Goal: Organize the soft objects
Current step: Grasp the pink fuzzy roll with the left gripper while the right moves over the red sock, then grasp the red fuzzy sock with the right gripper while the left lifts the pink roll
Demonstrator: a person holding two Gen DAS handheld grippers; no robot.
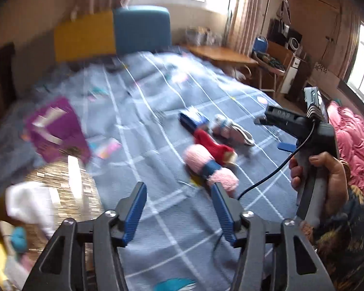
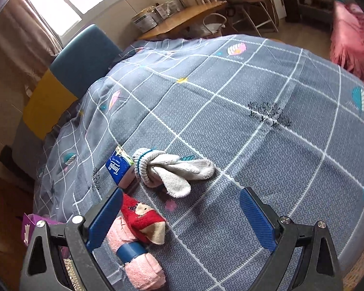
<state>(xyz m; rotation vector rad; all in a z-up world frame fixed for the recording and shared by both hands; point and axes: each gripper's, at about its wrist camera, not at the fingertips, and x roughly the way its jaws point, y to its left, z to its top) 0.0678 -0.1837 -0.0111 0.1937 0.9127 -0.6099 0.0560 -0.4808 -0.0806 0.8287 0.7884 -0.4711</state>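
Four soft items sit mid-bed on the grey grid quilt (image 2: 242, 126): pink towel roll (image 2: 143, 262), red sock (image 2: 143, 215), grey sock bundle (image 2: 172, 169), tissue pack (image 2: 119, 167). Desk (image 2: 182, 19) beyond by the window. Left view blurred; purple bag (image 1: 58, 128) contents unreadable. Left gripper (image 1: 179, 208) and right gripper (image 2: 182, 218) both spread, holding nothing.

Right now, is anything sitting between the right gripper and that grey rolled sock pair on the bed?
Nothing visible blocks it. The right gripper is open, with bare bedspread between it and the grey sock pair. The red sock and pink roll lie off to its left finger's side.
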